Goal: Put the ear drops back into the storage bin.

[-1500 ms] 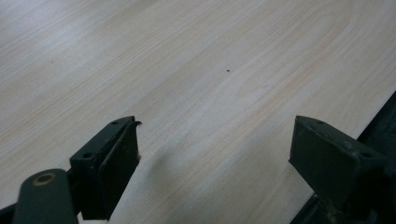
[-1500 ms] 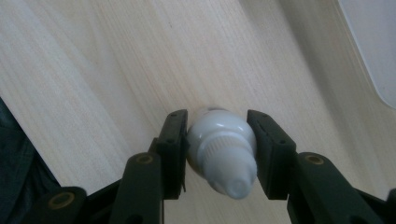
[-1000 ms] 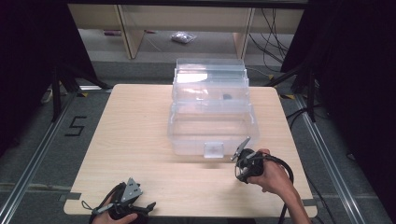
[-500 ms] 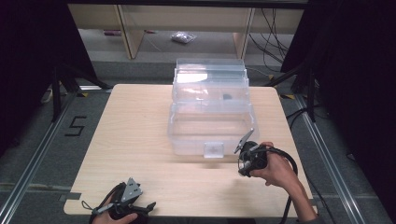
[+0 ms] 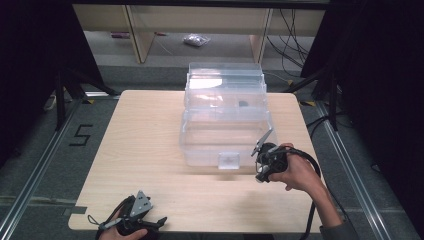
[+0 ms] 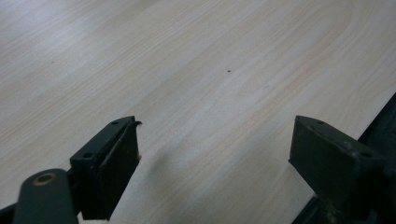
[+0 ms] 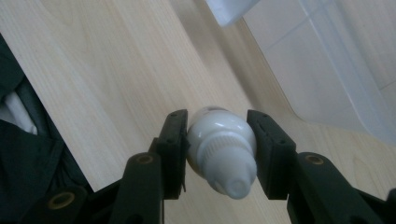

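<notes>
Pale wood counter (image 5: 150,150) with a clear plastic box (image 5: 225,125) on it. Since a second ago, the right tongs (image 7: 219,154) have lifted a bit off the counter beside the box, so the bottle looks ready to go in. They are clamped on a small white bottle (image 7: 222,151) with a ribbed cap. The left tongs (image 6: 215,158) rest apart, holding nothing.

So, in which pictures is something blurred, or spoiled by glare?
Right gripper view: the white bottle in the right claw is soft, too near the lens; the wood stays sharper. High view: a bright glare patch on the clear box. Left gripper view: the jaws are slightly soft, the table evenly lit.
</notes>
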Demonstrator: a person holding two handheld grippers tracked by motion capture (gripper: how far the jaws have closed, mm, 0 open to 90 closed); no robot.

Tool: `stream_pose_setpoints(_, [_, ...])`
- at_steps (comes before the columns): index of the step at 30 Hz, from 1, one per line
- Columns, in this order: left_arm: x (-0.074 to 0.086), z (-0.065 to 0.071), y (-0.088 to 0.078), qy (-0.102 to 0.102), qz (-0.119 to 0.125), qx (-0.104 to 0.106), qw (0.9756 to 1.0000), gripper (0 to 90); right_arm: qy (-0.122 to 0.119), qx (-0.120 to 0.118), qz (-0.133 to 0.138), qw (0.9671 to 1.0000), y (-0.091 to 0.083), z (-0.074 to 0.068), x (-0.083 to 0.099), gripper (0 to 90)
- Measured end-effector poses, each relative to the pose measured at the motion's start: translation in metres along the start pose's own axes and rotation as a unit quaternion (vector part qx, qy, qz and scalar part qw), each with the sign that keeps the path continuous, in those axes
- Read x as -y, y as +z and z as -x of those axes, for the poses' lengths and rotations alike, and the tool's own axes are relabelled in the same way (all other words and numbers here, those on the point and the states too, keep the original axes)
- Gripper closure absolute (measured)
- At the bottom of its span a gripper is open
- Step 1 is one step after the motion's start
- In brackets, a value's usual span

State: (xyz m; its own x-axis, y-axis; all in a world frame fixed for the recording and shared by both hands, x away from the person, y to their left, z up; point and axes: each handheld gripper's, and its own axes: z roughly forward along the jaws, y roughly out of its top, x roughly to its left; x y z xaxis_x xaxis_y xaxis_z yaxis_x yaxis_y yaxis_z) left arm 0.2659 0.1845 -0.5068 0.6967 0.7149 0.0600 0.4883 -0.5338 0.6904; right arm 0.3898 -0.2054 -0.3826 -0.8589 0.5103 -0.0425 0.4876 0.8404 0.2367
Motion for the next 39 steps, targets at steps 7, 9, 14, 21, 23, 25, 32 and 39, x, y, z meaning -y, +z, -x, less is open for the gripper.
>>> stream_pose_setpoints(7, [0.0,0.001,0.001,-0.004,-0.002,0.001,1.0,15.2,-0.005,-0.005,0.007,0.9999,-0.015,0.003,-0.005,60.4])
stream_pose_setpoints(9, [0.0,0.0,0.001,0.003,-0.002,0.001,1.0,15.3,-0.003,-0.007,0.009,0.9999,-0.019,0.003,-0.007,60.4])
stream_pose_setpoints(14, [0.0,0.001,0.0,-0.006,0.001,0.005,1.0,15.2,-0.004,-0.01,0.011,0.9999,-0.027,0.007,-0.012,60.3])
stream_pose_setpoints(21, [0.0,0.0,0.001,0.001,0.0,0.003,1.0,15.2,-0.005,-0.008,0.025,0.9996,-0.045,0.014,-0.021,60.4])
stream_pose_setpoints(23, [0.0,0.0,0.0,-0.003,0.002,0.005,1.0,15.2,-0.005,-0.01,0.026,0.9996,-0.051,0.017,-0.024,60.4])
stream_pose_setpoints(25, [0.0,0.001,0.001,-0.008,0.001,0.002,1.0,15.2,-0.003,-0.008,0.027,0.9996,-0.056,0.02,-0.027,60.4])
stream_pose_setpoints(32, [0.0,0.001,0.001,-0.01,0.003,0.004,0.9999,15.2,0.006,-0.001,0.016,0.9999,-0.063,0.036,-0.039,60.4])
stream_pose_setpoints(39, [0.0,0.001,0.001,-0.007,0.002,0.003,1.0,15.2,0.037,0.002,-0.005,0.9993,-0.052,0.062,-0.05,60.4])
